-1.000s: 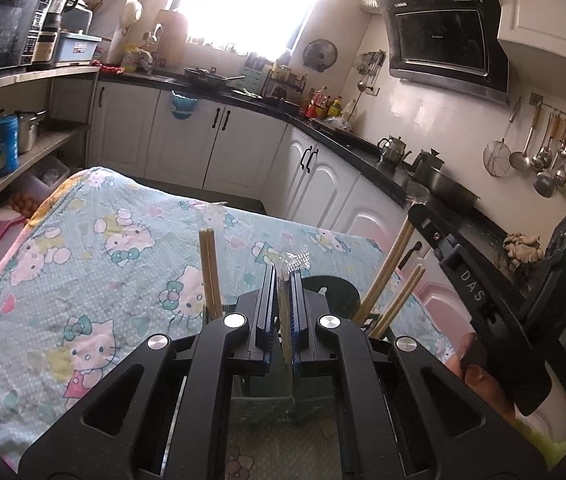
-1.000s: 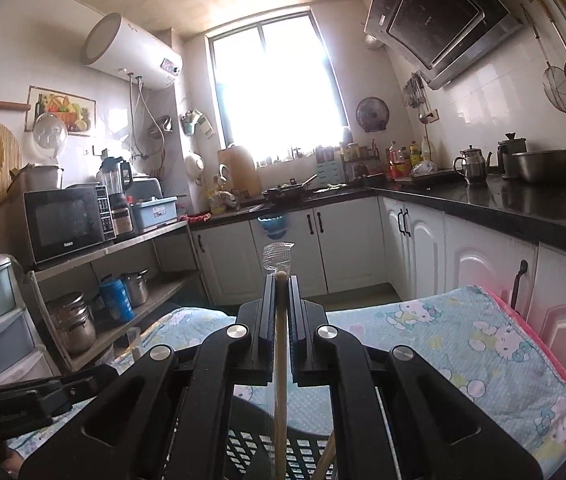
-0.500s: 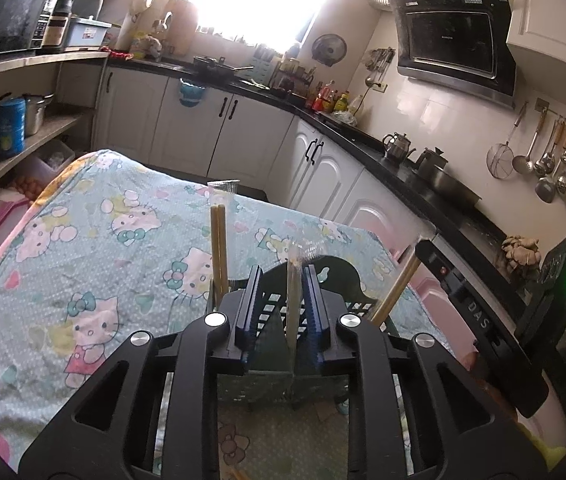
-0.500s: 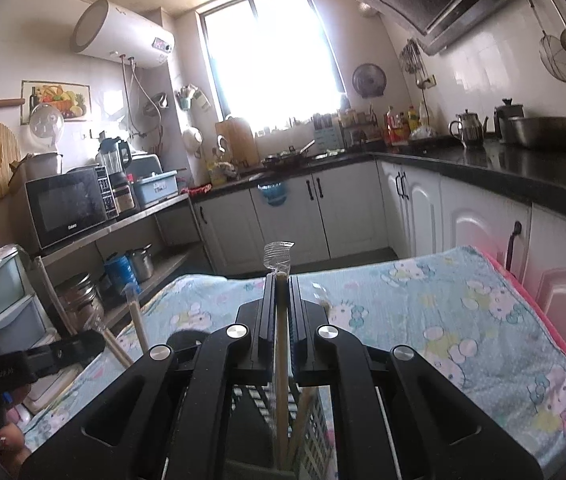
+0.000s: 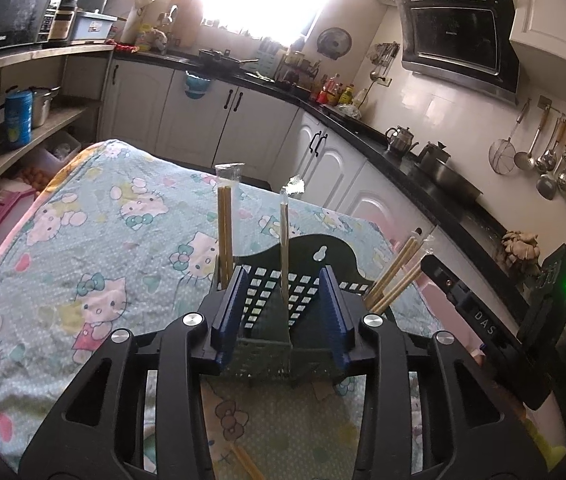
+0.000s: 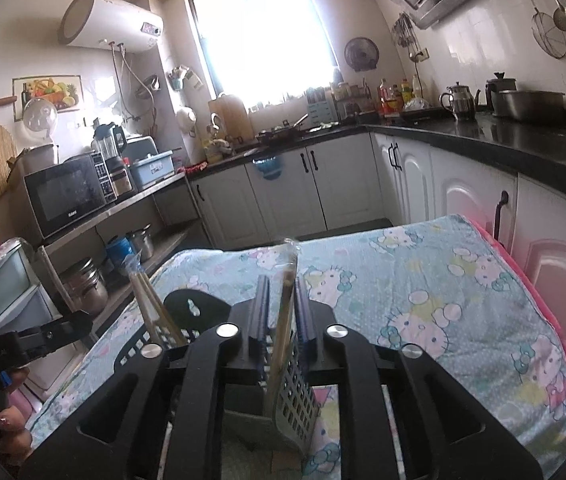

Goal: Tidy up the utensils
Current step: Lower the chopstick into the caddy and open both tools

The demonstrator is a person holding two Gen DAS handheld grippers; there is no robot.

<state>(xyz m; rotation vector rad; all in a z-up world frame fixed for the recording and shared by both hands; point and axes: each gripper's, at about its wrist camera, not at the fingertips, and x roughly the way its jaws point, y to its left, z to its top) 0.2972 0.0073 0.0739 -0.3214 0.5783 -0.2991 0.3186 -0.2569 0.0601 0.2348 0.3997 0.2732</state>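
Left gripper has opened wide since a second ago, releasing its wrapped chopsticks upright into the utensil basket; right gripper, slightly parted, appears to have released its pair.

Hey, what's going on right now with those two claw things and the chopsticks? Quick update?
Left gripper open, wrapped chopsticks standing free in the holder. Right gripper open around another pair. Nothing blocking.
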